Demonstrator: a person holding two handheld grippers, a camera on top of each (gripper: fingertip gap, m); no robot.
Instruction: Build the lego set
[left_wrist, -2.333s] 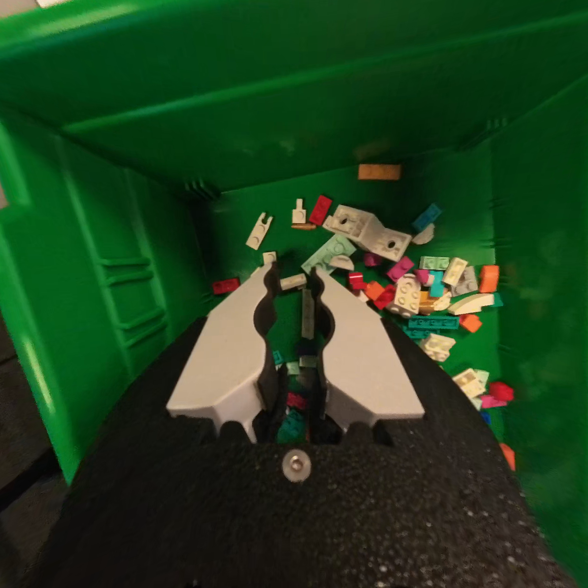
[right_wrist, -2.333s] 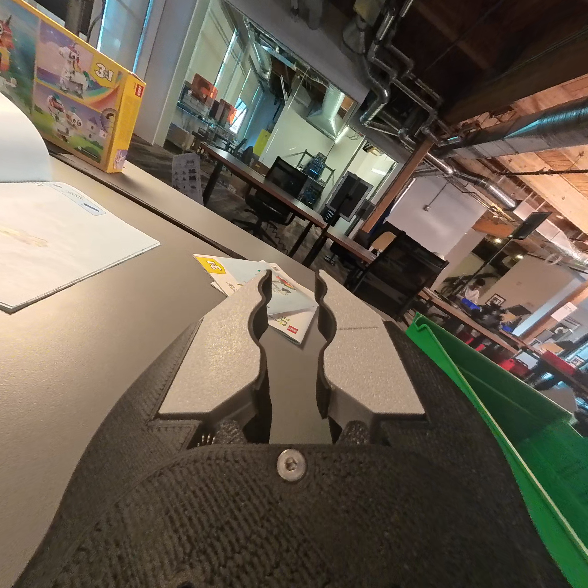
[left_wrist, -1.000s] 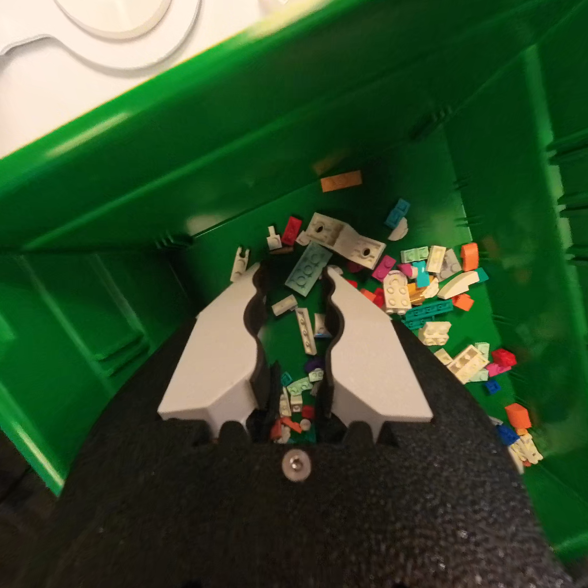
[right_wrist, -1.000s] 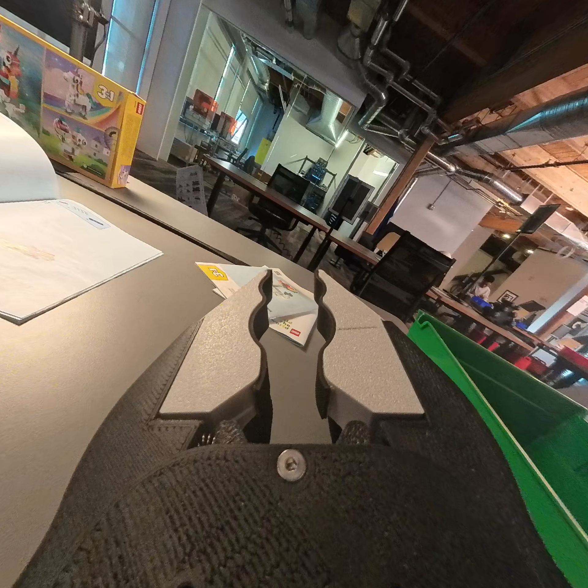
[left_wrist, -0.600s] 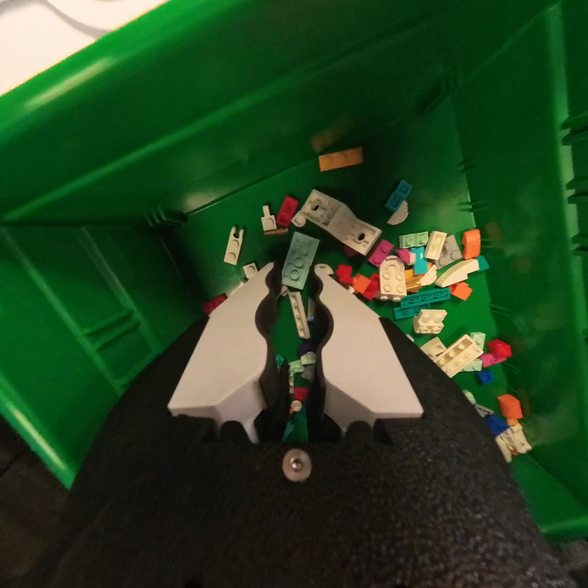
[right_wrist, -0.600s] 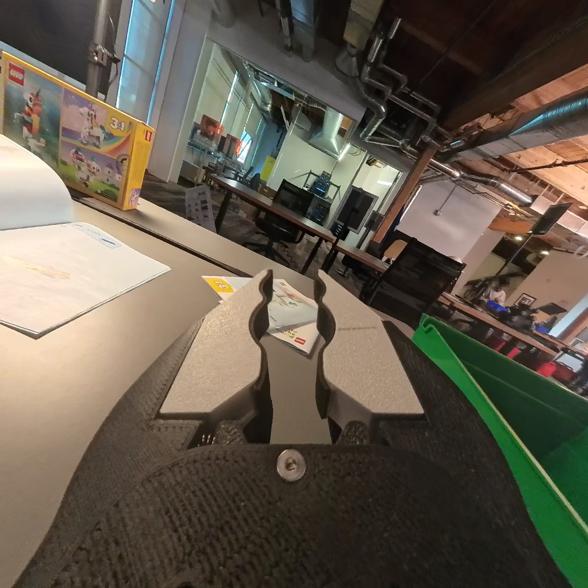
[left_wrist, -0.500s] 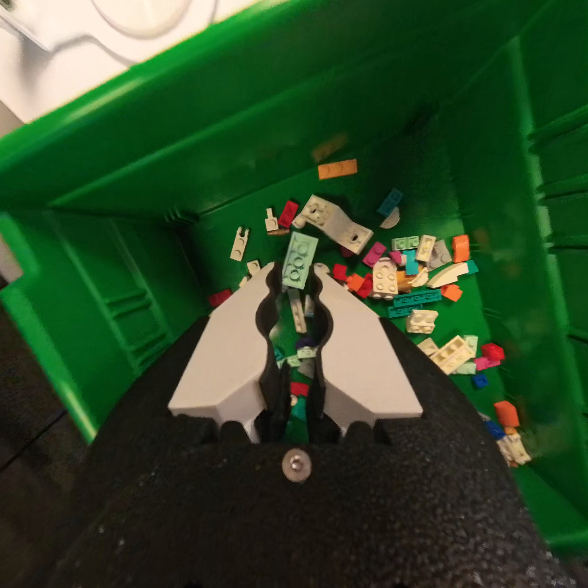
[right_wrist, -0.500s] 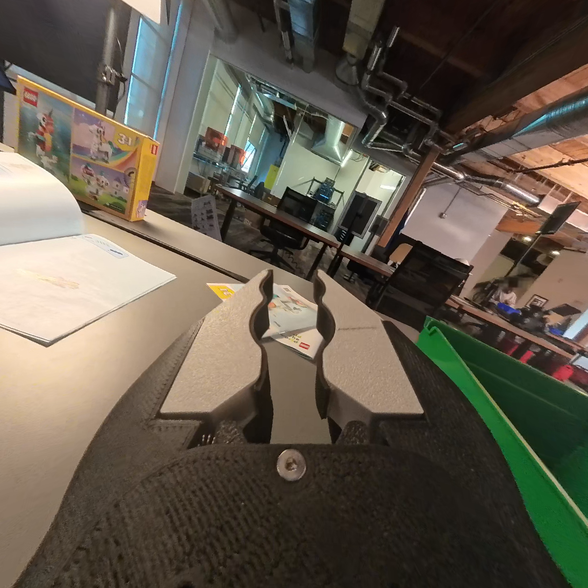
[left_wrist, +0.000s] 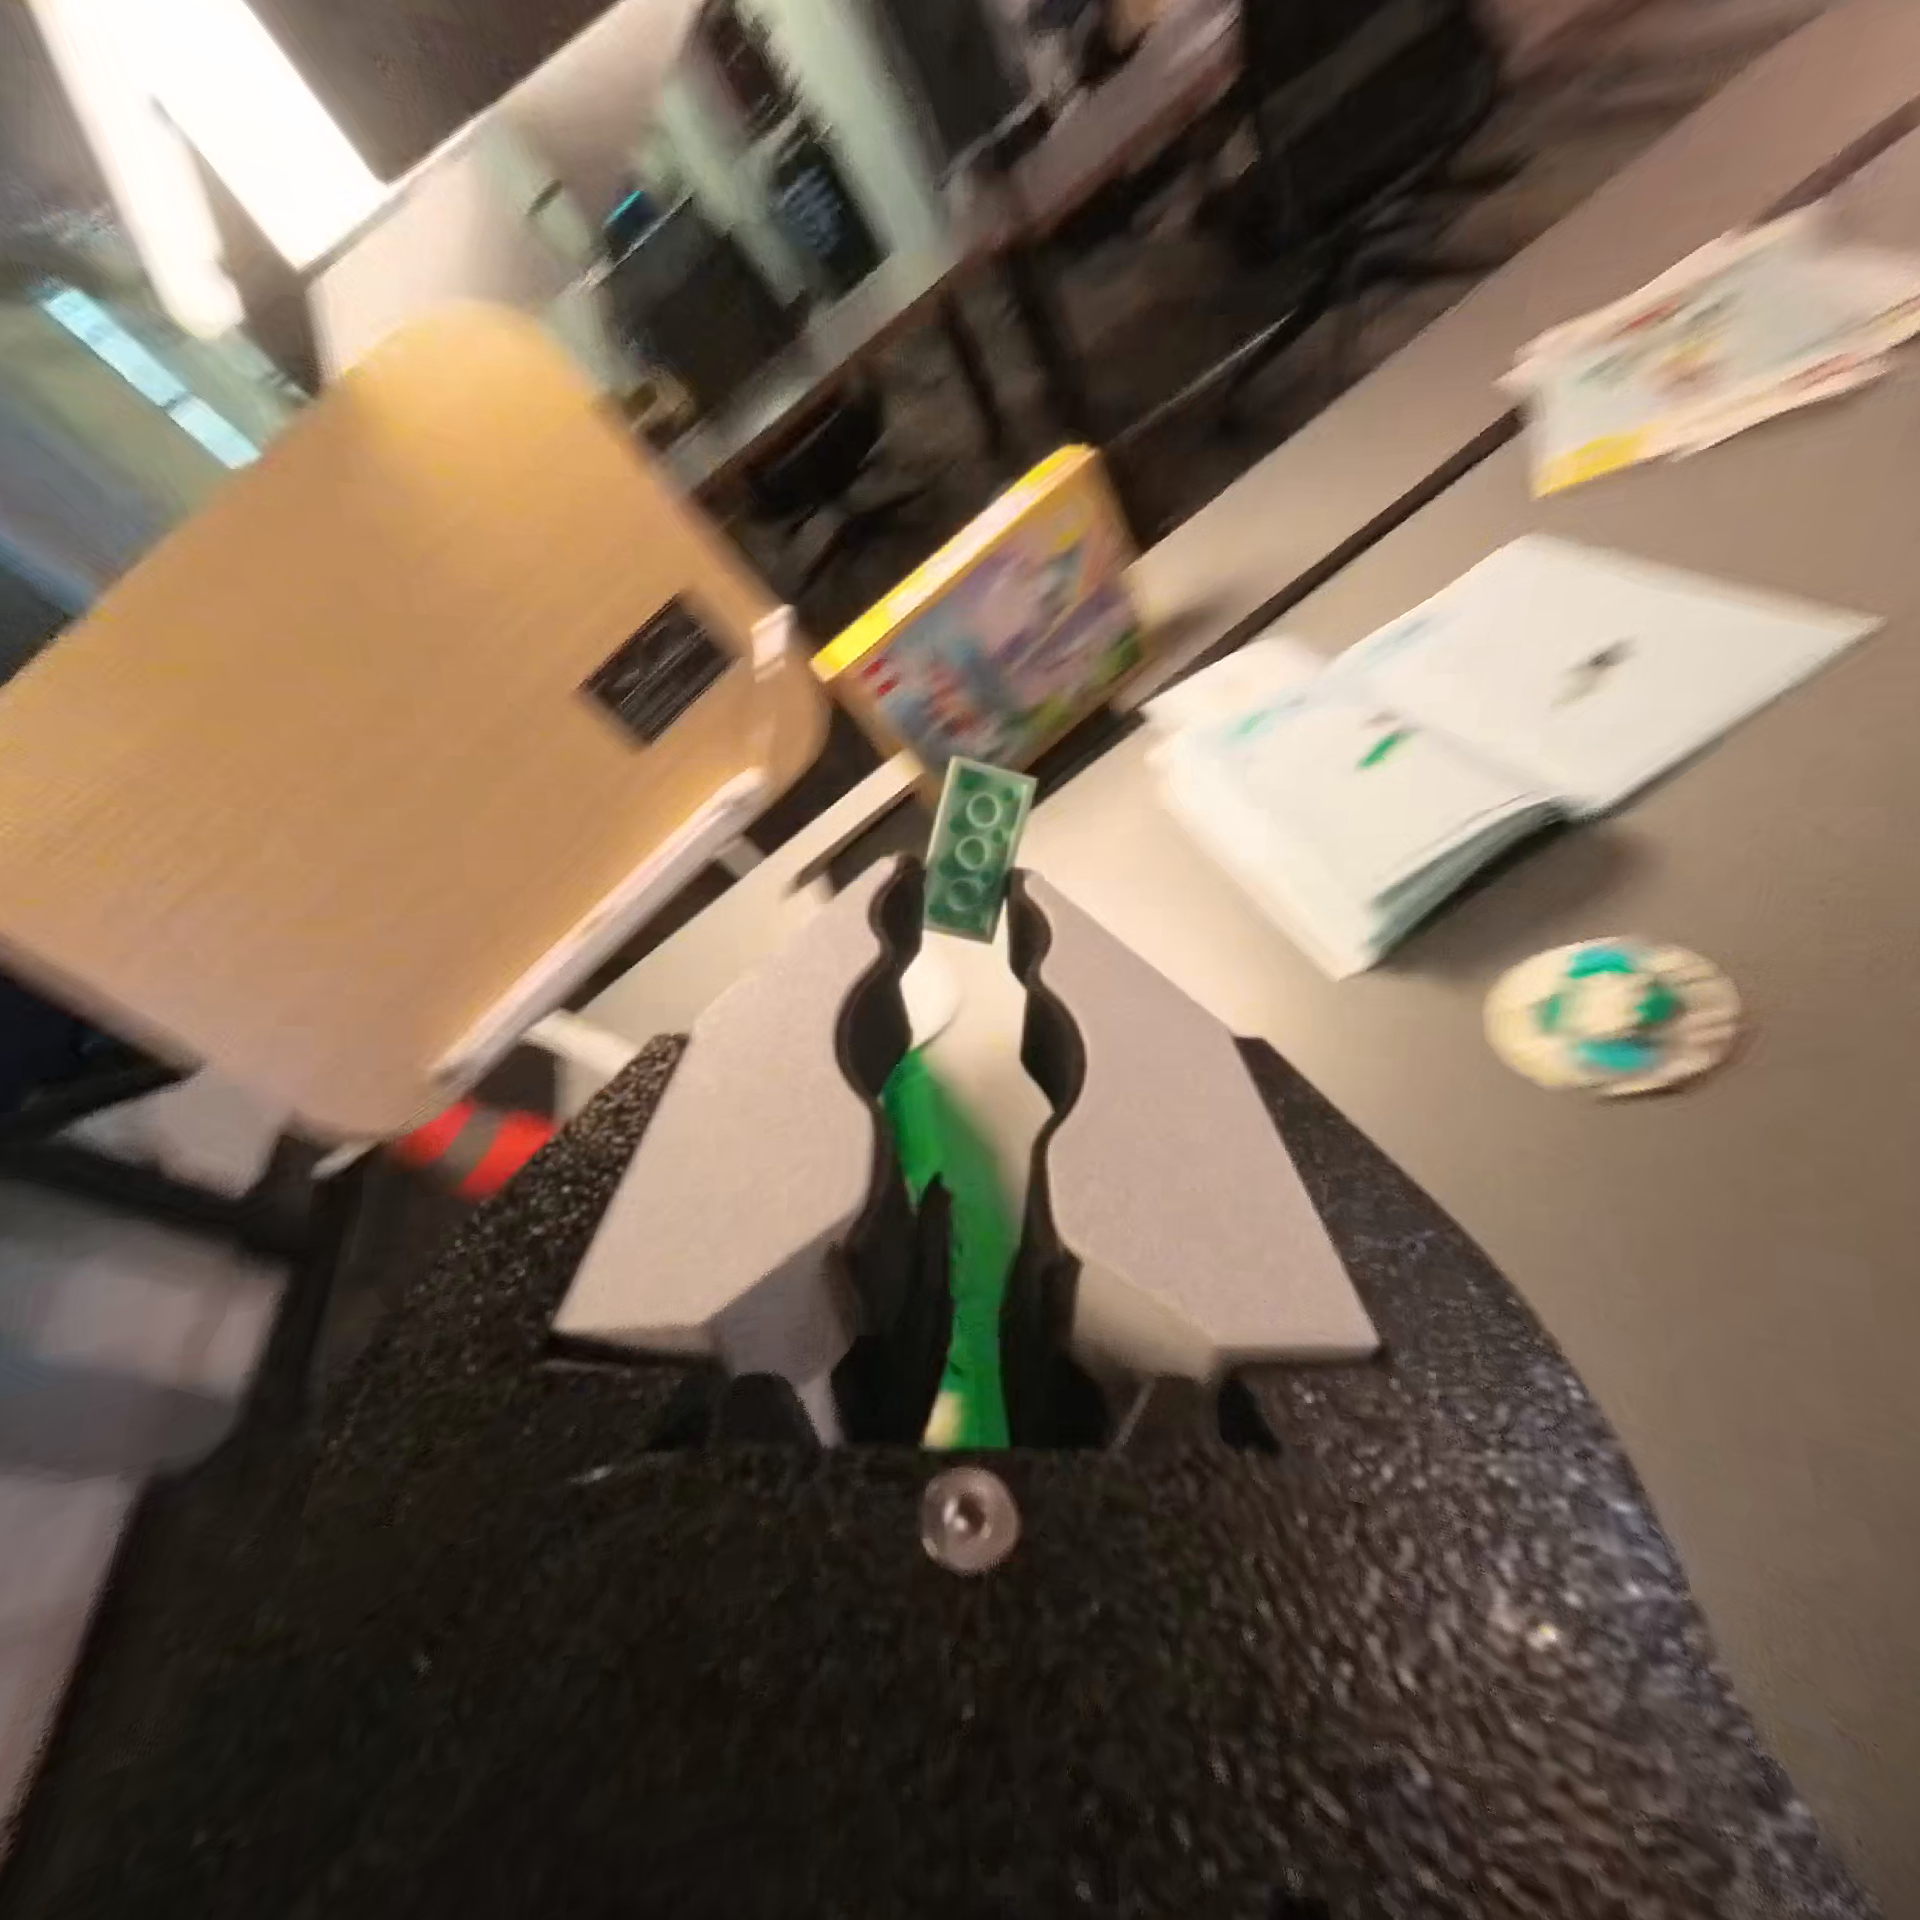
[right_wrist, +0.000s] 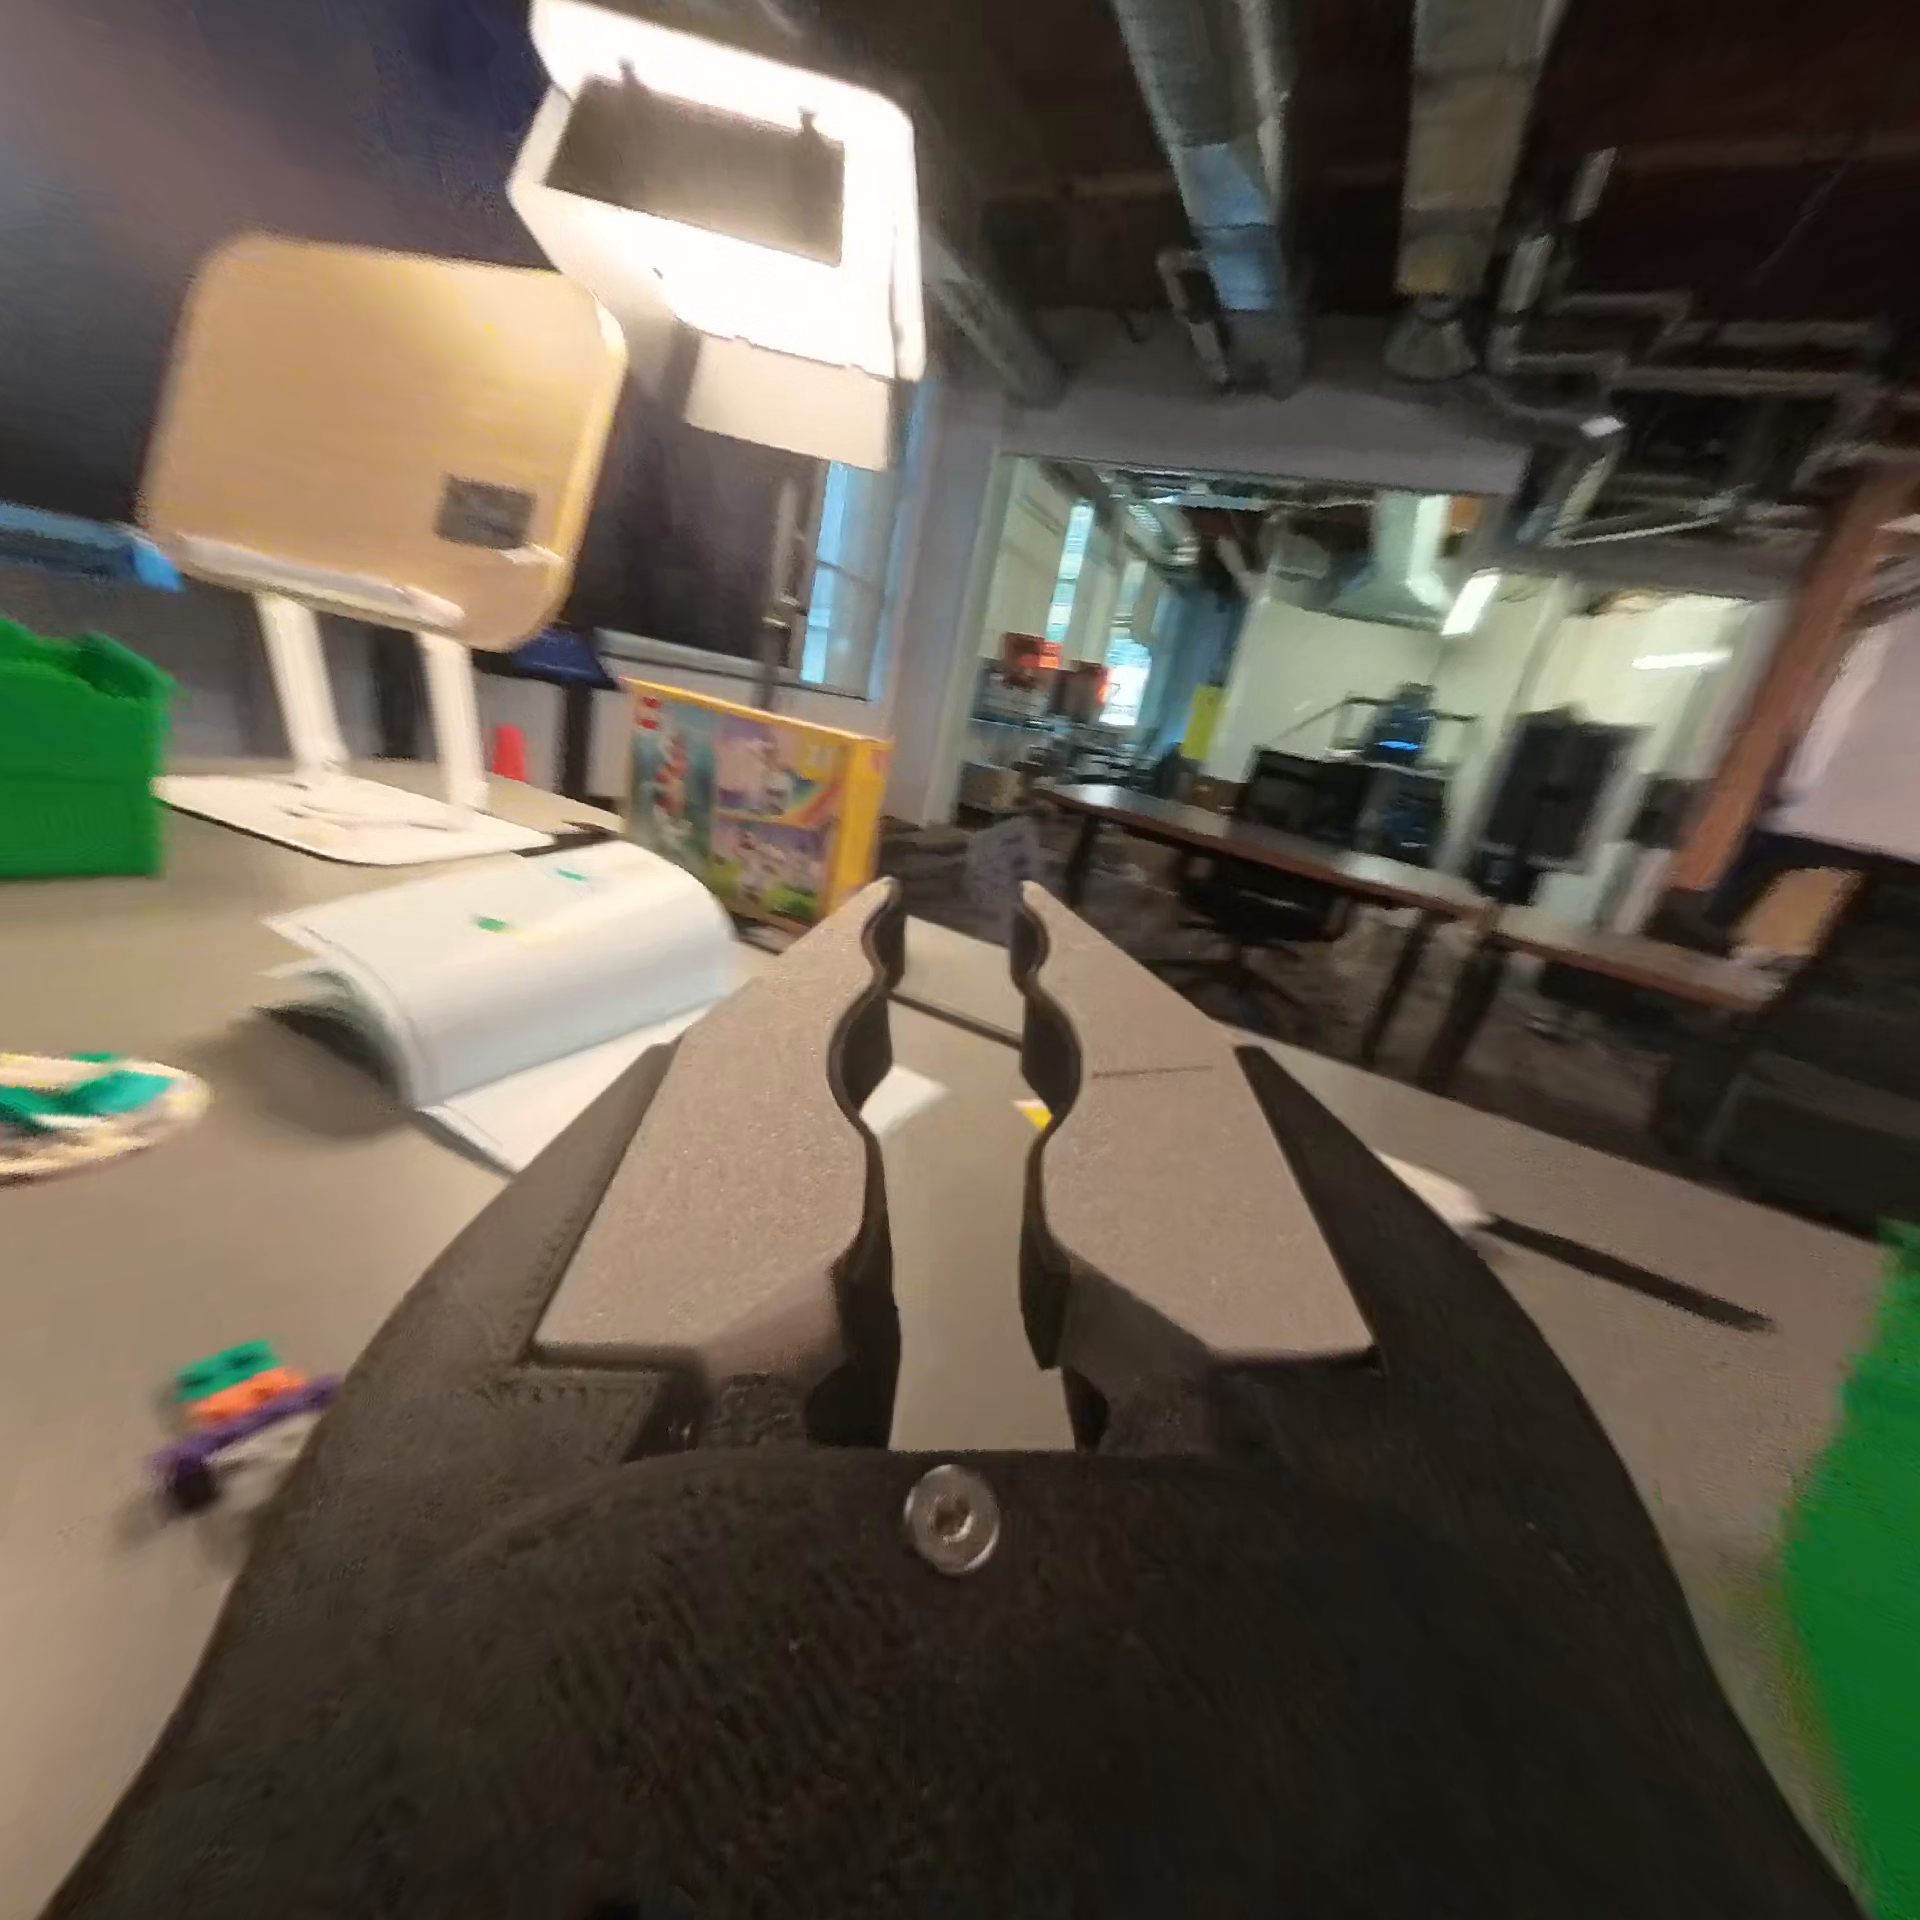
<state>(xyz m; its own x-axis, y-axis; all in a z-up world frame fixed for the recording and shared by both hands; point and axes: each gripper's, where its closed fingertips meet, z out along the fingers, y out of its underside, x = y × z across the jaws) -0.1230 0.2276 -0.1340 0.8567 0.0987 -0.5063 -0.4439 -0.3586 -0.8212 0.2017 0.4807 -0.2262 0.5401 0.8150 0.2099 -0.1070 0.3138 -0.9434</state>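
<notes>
My left gripper (left_wrist: 966, 896) is shut on a pale green studded plate (left_wrist: 975, 847), which stands upright between the fingertips, held in the air above the grey table (left_wrist: 1558, 1299). An open instruction book (left_wrist: 1455, 748) lies beyond it on the right. A round plate with teal and white pieces (left_wrist: 1610, 1013) lies near the book; it also shows in the right wrist view (right_wrist: 83, 1107). My right gripper (right_wrist: 956, 920) is open and empty above the table. A small purple, orange and green assembly (right_wrist: 239, 1403) lies to its lower left.
The yellow set box (left_wrist: 997, 623) stands at the table's back edge. A wood-backed screen on a white stand (right_wrist: 384, 436) is at the left. Loose leaflets (left_wrist: 1704, 343) lie far right. Green bins (right_wrist: 73, 748) stand at the left and at the right (right_wrist: 1849, 1558). The tips of one gripper are about 45 centimeters away from the tips of the other.
My left gripper has shut on the pale green plate, lifted it out of the green bin and swung over the table. My right gripper has turned left, still open.
</notes>
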